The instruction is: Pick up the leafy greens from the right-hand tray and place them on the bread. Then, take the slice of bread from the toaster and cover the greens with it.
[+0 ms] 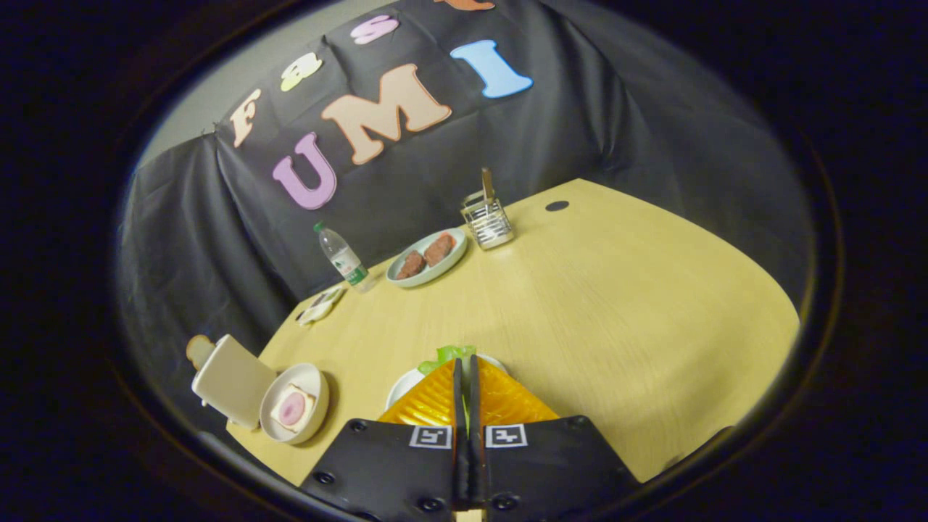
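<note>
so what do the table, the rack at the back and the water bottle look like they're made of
Table: looks like pale wood or a wood-look laminate, matte, with faint grain streaks.
Rack: thin metal wire by the look, with silvery bars.
Water bottle: clear plastic most likely, see-through body with a green cap.
The hand-held gripper has its fingers closed together over leafy greens.
</note>
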Motion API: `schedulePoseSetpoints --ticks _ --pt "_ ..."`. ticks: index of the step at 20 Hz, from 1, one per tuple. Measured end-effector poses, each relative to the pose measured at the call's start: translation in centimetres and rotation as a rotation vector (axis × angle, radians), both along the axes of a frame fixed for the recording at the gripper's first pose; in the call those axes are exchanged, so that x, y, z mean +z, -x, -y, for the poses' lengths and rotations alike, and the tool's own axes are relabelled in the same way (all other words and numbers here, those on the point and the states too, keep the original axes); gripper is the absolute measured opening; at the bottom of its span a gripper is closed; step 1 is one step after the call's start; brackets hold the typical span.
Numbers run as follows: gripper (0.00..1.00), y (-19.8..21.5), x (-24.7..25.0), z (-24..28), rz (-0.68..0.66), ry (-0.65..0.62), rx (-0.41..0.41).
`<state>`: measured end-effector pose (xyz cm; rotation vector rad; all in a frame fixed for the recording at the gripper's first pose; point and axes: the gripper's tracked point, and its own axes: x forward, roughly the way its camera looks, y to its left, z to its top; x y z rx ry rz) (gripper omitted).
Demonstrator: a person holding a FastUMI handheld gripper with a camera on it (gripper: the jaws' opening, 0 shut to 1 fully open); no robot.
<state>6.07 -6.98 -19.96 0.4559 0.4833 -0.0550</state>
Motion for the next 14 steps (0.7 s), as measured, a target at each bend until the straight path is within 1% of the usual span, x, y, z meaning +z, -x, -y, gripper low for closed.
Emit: schedulePoseSetpoints --ticks 4,7,12,14 --pt "0.03 0.0 3.8 -1.2 0.11 -0.025 0.001" --pt "0.03 0.1 5.5 -2.7 0.146 0.003 0.024" --pt "0.03 -0.2 7.9 -8.4 0.198 0.026 0.118" --pt "0.03 -0.2 8.7 -11.8 0.211 0.022 0.174"
